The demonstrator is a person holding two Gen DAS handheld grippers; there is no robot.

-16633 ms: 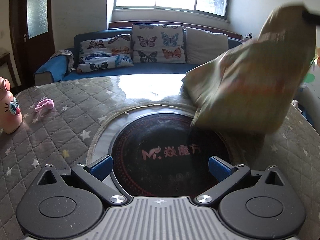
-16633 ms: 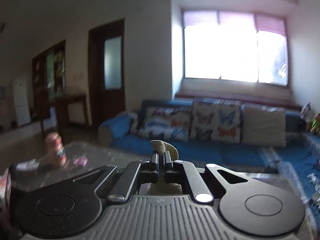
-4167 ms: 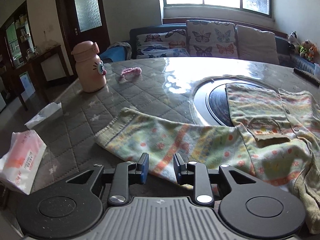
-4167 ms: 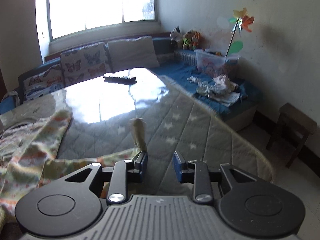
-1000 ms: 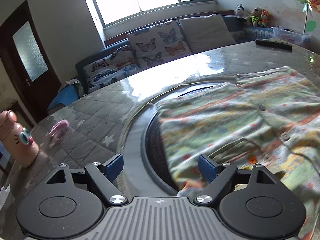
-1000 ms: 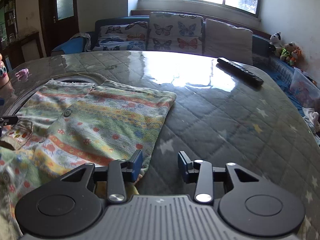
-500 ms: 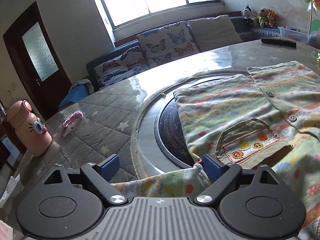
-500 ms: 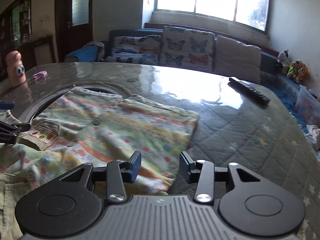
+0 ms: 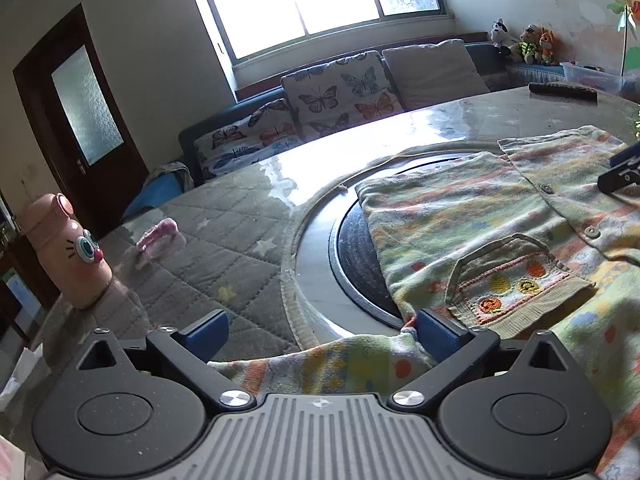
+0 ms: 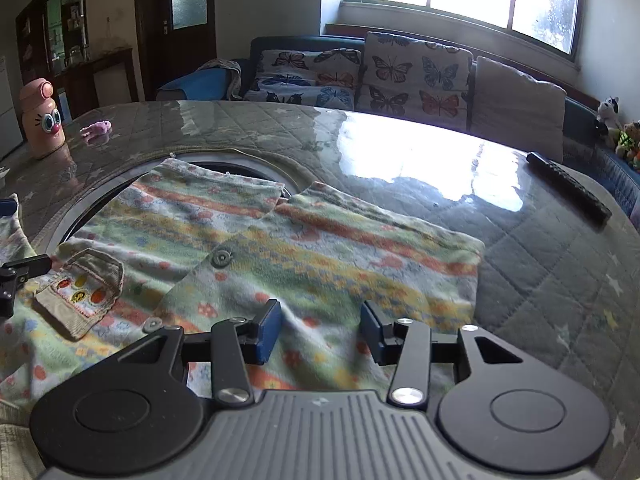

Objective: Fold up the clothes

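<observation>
A striped, flower-print child's shirt with buttons and a stitched pocket lies spread face up on the round table, partly over the dark glass centre disc. My left gripper is open wide, its jaws low over a sleeve near the shirt's left edge. In the right wrist view the shirt fills the middle. My right gripper is open above the shirt's near right part, holding nothing. The left gripper's tip shows at the left edge.
A pink cat-face bottle and a small pink item stand on the quilted table cover at the left. A black remote lies at the far right. A blue sofa with butterfly cushions sits behind the table.
Both grippers have pulled back toward the near edge of the shirt. The sleeve now lies under my left gripper's open jaws. The right gripper has opened a little wider.
</observation>
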